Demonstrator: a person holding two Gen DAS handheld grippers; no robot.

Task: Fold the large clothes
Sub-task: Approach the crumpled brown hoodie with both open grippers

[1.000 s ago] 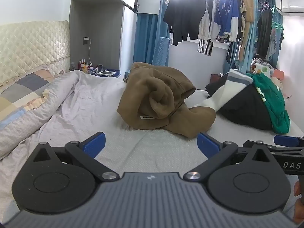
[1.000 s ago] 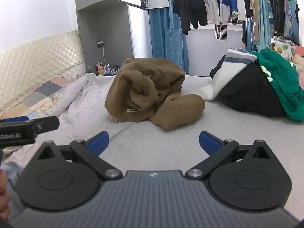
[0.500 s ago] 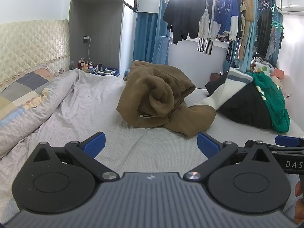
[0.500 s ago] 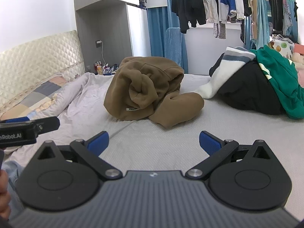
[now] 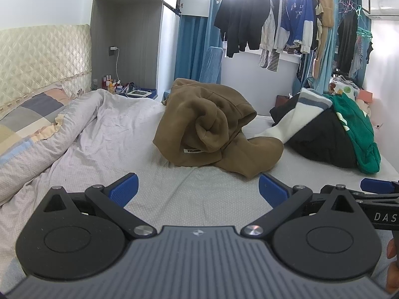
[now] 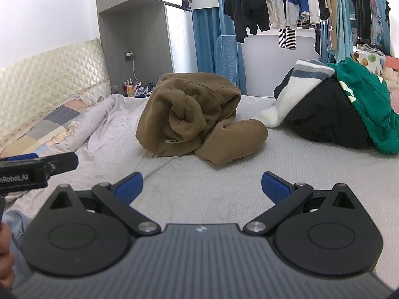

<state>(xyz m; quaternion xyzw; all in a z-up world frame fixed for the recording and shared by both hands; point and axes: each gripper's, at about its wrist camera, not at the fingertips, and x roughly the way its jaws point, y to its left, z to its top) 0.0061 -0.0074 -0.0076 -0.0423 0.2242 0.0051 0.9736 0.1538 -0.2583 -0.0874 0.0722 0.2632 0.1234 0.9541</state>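
A crumpled brown hoodie (image 5: 209,129) (image 6: 194,122) lies in a heap in the middle of the bed, a small white label showing at its front. My left gripper (image 5: 198,189) hovers low over the mattress a short way in front of it, open, nothing between its blue fingertips. My right gripper (image 6: 200,185) is beside it, also open and empty, facing the same heap. Each view catches the other gripper at its edge: the right one (image 5: 379,186) and the left one (image 6: 37,164).
A pile of black, white-striped and green clothes (image 5: 331,129) (image 6: 336,109) sits on the bed at the right. A rumpled quilt (image 5: 62,129) and a checked pillow (image 5: 25,117) lie left by the padded headboard. Clothes hang on a rail (image 5: 286,25) beyond the bed.
Both grippers have drifted slightly; the hoodie sits a little lower in the right wrist view. Nothing was taken hold of, and both jaws stay apart.
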